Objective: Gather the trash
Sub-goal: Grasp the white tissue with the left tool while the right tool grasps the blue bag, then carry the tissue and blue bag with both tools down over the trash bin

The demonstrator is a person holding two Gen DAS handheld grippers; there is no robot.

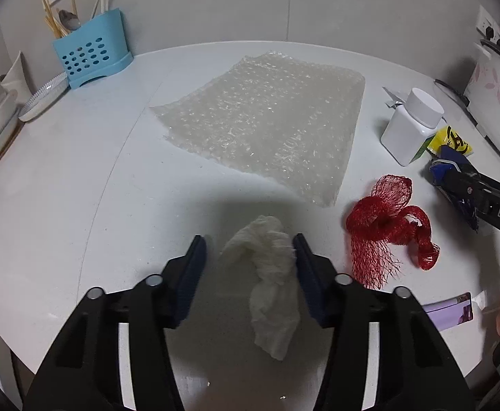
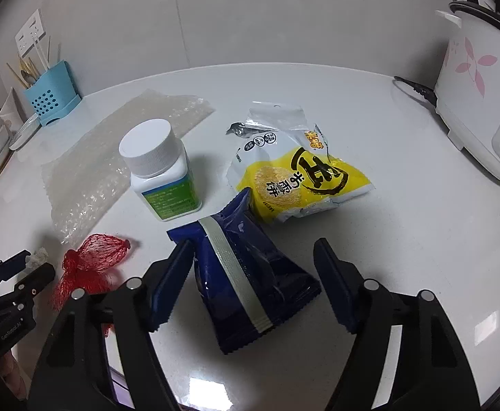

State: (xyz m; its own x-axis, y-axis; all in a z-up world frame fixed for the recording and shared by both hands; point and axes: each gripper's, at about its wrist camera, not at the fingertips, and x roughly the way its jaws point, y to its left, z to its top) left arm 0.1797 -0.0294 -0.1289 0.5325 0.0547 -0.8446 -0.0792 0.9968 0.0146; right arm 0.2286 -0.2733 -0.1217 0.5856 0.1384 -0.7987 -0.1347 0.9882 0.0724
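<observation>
A blue slotted caddy (image 1: 90, 56) was parked at the bench's (image 1: 78, 157) far left corner, stuffed with chopsticks and a spoon. A capped white bottle (image 2: 159, 171) was stood near the middle; its contents couldn't be made out. The left gripper (image 1: 248, 251) was seen spread around a crumpled tissue (image 1: 270, 274), one pad touching it, the other clear, so nothing was clamped. The right gripper (image 2: 253, 267) was likewise unclenched around a dark blue wrapper (image 2: 246, 281). A red net (image 1: 387, 229) and bubble wrap (image 1: 267, 120) were left between. A rice cooker (image 2: 479, 109) was cut off at the right edge.
</observation>
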